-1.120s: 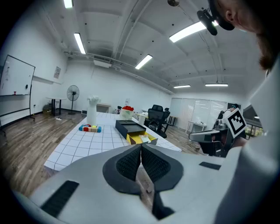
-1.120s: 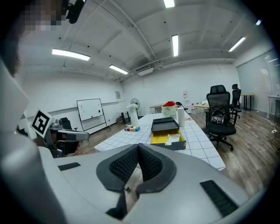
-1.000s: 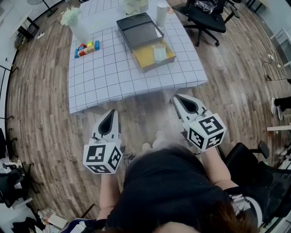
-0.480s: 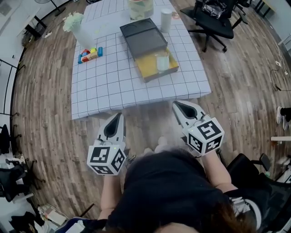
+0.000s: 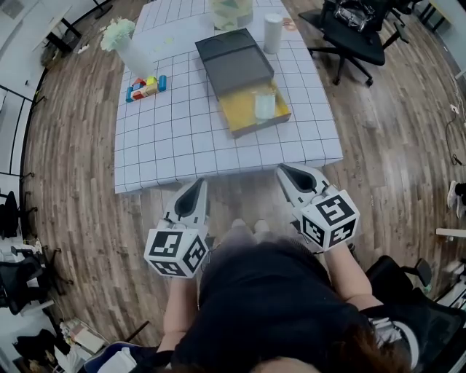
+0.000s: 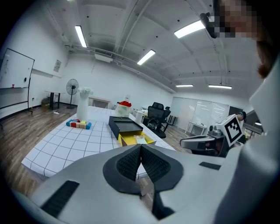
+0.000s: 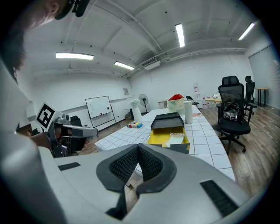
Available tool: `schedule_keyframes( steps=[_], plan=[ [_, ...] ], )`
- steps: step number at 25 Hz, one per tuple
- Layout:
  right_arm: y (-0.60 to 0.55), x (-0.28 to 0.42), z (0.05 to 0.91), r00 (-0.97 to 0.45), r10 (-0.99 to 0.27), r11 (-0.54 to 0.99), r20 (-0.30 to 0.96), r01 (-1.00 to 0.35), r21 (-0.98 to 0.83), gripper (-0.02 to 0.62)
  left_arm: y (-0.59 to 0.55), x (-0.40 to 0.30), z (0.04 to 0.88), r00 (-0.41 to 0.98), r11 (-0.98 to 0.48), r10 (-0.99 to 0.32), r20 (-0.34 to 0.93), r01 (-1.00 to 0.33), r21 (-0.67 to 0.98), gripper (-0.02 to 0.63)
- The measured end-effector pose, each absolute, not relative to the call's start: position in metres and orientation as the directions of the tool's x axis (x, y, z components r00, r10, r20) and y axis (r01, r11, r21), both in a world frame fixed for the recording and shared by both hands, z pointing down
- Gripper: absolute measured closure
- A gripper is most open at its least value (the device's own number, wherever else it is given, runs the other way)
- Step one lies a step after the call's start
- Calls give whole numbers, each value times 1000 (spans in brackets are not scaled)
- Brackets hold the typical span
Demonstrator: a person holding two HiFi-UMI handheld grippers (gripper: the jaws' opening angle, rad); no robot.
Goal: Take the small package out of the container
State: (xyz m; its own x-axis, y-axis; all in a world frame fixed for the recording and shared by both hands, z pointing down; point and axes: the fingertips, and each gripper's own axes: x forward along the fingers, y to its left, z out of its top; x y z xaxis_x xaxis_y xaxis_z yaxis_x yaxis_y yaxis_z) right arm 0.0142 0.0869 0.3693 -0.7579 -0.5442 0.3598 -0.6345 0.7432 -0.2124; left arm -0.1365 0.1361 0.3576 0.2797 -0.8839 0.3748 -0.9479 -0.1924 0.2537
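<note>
A yellow open container (image 5: 244, 116) lies on the grid-patterned table (image 5: 182, 131), with its dark lid (image 5: 234, 64) just behind it. Inside the container rests a small pale package (image 5: 264, 106), also seen as the package (image 7: 175, 138) in the right gripper view and the package (image 6: 140, 139) in the left gripper view. My left gripper (image 5: 198, 186) hovers off the table's near edge, shut and empty. My right gripper (image 5: 287, 173) hangs beside it, also shut with nothing in it. Both are well short of the container.
Coloured blocks (image 5: 145, 87) and a white vase with flowers (image 5: 125, 42) stand at the table's far left. A white cylinder (image 5: 271, 33) and a pale tub (image 5: 231, 12) sit behind the lid. A black office chair (image 5: 353, 33) stands right of the table on wooden floor.
The view has shifted closer to the table. Both grippers have edged forward toward the table's near edge and stay shut.
</note>
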Motion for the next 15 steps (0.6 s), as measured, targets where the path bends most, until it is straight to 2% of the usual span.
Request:
schedule_keyframes(
  steps=[10, 15],
  plan=[
    [52, 0, 371, -728, -571, 714, 381, -669, -208, 580, 91, -136, 371, 395, -276, -843, 364, -900, 338, 581],
    [34, -12, 370, -712, -580, 708, 395, -681, -187, 580, 67, -142, 370, 413, -327, -841, 349, -903, 280, 581]
  ],
)
